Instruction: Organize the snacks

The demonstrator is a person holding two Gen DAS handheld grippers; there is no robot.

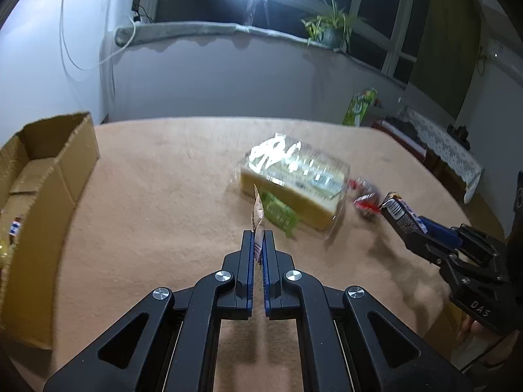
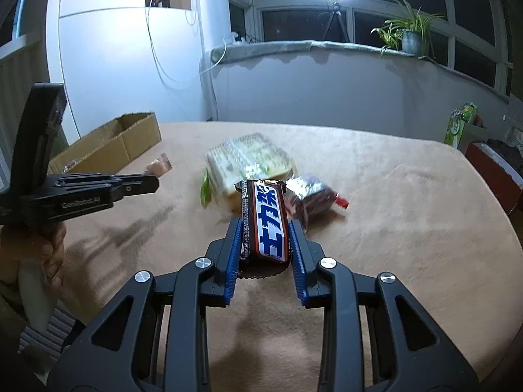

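Box (image 1: 49, 170) sits open at the table's (image 1: 163, 179) left edge, well apart from the bread pack (image 1: 291, 183), green packet (image 1: 279, 212) and red packet (image 2: 310, 196) left mid-table. Right gripper (image 2: 264, 245) is clamped on the bar (image 2: 266, 222); it juts far forward, so a swing could lever it loose. Left gripper (image 1: 259, 248) is pinched on a sachet's (image 1: 258, 215) thin edge; likeliest to slip out short of the box.

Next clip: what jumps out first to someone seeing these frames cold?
The right gripper clamps a brown chocolate bar with a blue-and-white label, front and centre. The left gripper pinches a thin beige sachet. Behind them, a clear-wrapped bread loaf lies mid-table; a cardboard box sits far left.
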